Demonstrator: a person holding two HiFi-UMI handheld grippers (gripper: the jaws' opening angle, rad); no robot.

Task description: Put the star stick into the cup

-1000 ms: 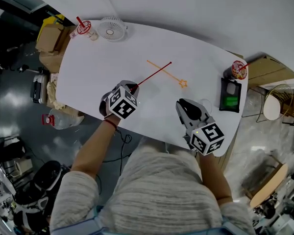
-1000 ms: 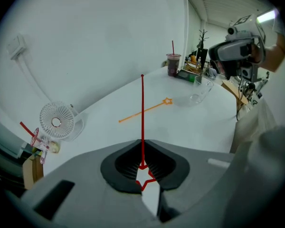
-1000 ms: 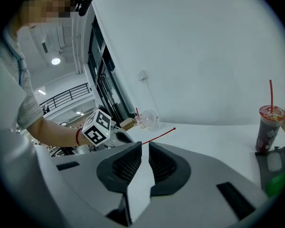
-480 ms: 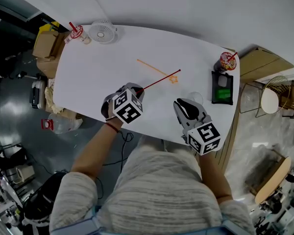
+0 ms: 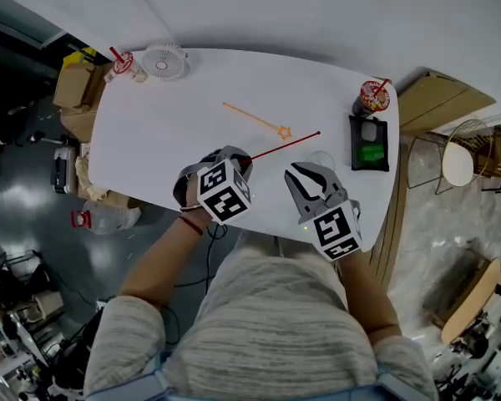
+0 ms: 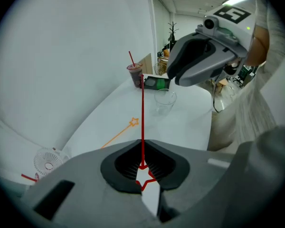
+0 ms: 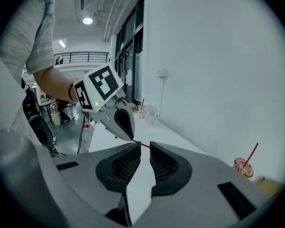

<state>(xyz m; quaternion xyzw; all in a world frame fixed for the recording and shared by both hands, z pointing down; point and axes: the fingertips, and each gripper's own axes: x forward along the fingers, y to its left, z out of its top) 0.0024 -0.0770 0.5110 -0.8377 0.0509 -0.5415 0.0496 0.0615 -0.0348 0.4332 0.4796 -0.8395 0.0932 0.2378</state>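
My left gripper [image 5: 240,162] is shut on the star end of a thin red star stick [image 5: 285,144]. The stick is off the table and slants up and to the right, its far tip close to the clear cup [image 5: 321,162]. In the left gripper view the red star [image 6: 143,183] sits just behind the pads and the stick [image 6: 142,118] runs straight ahead toward the cup [image 6: 165,100]. My right gripper [image 5: 311,176] hovers just in front of the cup with a narrow gap and nothing between its pads [image 7: 162,161]. An orange star stick [image 5: 255,119] lies flat on the white table [image 5: 175,115].
A black tray [image 5: 369,144] with a green item and a lidded drink cup with a red straw [image 5: 371,98] stand at the right end. A small white fan [image 5: 164,59] and another straw cup [image 5: 123,63] sit at the far left corner. Boxes and chairs surround the table.
My left gripper has carried the red stick to the right and a little upward, so its tip is now near the cup. My right gripper has rolled and shifted slightly.
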